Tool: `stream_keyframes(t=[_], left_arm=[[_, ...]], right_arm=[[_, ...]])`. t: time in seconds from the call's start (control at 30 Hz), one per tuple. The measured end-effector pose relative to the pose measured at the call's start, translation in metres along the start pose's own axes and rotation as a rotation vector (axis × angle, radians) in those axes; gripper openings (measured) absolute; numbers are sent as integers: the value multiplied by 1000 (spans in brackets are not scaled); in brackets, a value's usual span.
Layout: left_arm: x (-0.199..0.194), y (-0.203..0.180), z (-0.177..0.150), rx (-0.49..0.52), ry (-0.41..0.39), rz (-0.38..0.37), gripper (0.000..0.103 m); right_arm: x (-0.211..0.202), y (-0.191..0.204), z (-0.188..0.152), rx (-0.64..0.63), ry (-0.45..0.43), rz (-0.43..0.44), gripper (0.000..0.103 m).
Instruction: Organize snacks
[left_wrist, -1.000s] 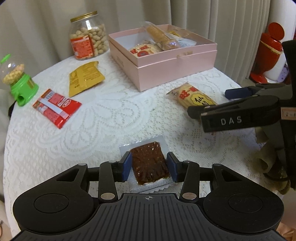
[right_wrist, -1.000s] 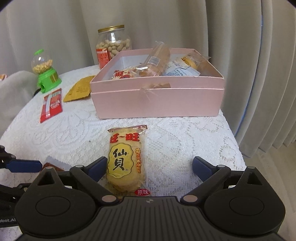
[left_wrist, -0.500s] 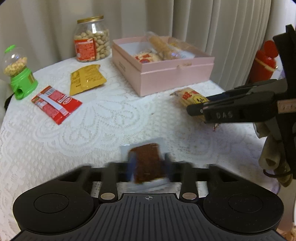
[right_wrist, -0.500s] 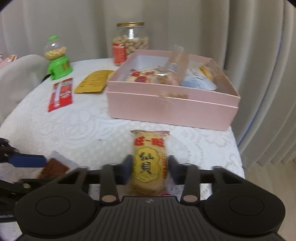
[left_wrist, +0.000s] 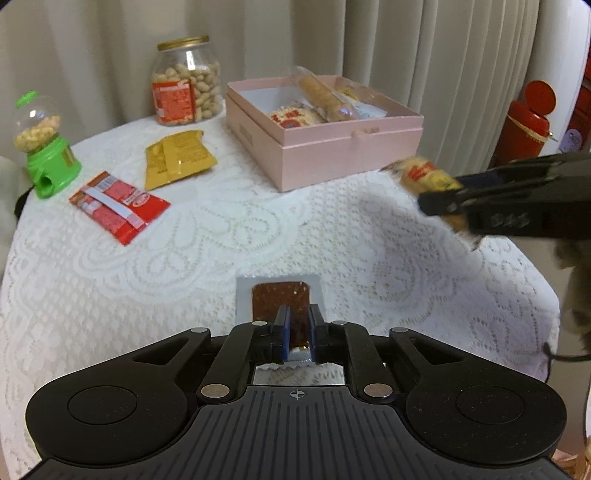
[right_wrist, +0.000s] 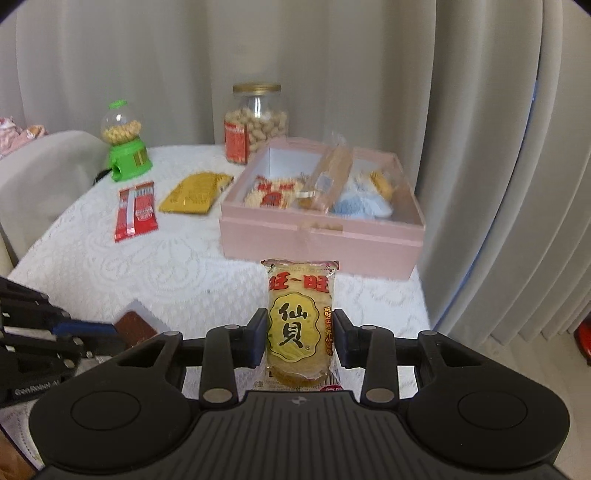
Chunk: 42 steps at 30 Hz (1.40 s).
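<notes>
My left gripper (left_wrist: 296, 325) is shut on a clear packet of dark brown snack (left_wrist: 279, 299) and holds it just above the white lace tablecloth (left_wrist: 221, 240). My right gripper (right_wrist: 300, 338) is shut on a yellow rice cracker packet (right_wrist: 300, 325), lifted off the table in front of the open pink box (right_wrist: 321, 236). That packet (left_wrist: 428, 177) and right gripper also show at the right of the left wrist view. The pink box (left_wrist: 332, 147) holds several snack packets.
On the cloth lie a red packet (left_wrist: 118, 206) and a yellow packet (left_wrist: 177, 158). A peanut jar (left_wrist: 186, 96) and a green candy dispenser (left_wrist: 44, 147) stand at the back left. Curtains hang behind the table. A red container (left_wrist: 528, 122) stands at the far right.
Both grippers closed on their packets: the left pinched the brown snack tighter, the right shut on the rice cracker. Both lifted them off the cloth.
</notes>
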<state>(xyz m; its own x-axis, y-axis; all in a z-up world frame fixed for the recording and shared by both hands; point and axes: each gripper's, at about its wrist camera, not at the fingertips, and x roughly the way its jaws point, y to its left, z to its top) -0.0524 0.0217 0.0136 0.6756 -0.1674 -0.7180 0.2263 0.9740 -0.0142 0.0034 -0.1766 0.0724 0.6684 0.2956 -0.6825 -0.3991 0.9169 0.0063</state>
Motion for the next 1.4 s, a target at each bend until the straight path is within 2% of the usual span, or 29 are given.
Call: stream_keyframes(t=[0.13, 0.2, 0.23, 0.27, 0.33, 0.37, 0.47, 0.5, 0.57, 0.63, 0.87, 0.93, 1.0, 1.1, 1.2, 1.23, 1.33, 1.4], left_arm=[[5, -3, -2, 17, 21, 4, 18], [5, -4, -1, 23, 28, -4, 22], [6, -5, 0, 27, 32, -7, 23], [6, -5, 1, 30, 36, -9, 23], [7, -7, 2, 34, 43, -14, 28], [7, -8, 3, 36, 48, -21, 33], [8, -11, 4, 40, 58, -53, 51], [8, -11, 5, 37, 59, -69, 52], [6, -4, 6, -6, 49, -90, 52], [3, 4, 6, -42, 30, -68, 51], [16, 10, 10, -40, 74, 11, 50], [20, 8, 13, -22, 71, 25, 50], [22, 7, 15, -9, 61, 26, 44], [21, 6, 14, -3, 54, 21, 44], [18, 7, 10, -1, 39, -1, 43], [17, 7, 9, -2, 35, -4, 43], [14, 9, 7, -4, 30, -8, 43], [10, 8, 8, 0, 19, -7, 43]], right_arm=[[25, 6, -10, 1, 21, -12, 36], [40, 7, -14, 11, 46, -16, 38], [45, 7, -16, 17, 50, -17, 44], [45, 7, -18, 18, 26, -27, 56], [46, 9, -21, -1, 9, -50, 75], [47, 9, -24, -5, 0, -59, 77], [48, 0, -26, 39, -4, -35, 80], [49, -5, -26, 61, 0, -24, 81], [50, -12, -26, 96, 1, -15, 82], [49, -14, -27, 106, -5, -7, 82], [49, -10, -29, 91, -10, -18, 83], [48, -10, -29, 95, -12, -15, 83], [48, -10, -30, 97, -14, -17, 83], [47, -10, -30, 102, -22, -20, 81], [43, -9, -29, 94, -32, -32, 59], [43, -8, -27, 83, -27, -28, 46], [36, -3, -22, 49, -18, -43, 38], [29, -2, -19, 35, -22, -37, 38]])
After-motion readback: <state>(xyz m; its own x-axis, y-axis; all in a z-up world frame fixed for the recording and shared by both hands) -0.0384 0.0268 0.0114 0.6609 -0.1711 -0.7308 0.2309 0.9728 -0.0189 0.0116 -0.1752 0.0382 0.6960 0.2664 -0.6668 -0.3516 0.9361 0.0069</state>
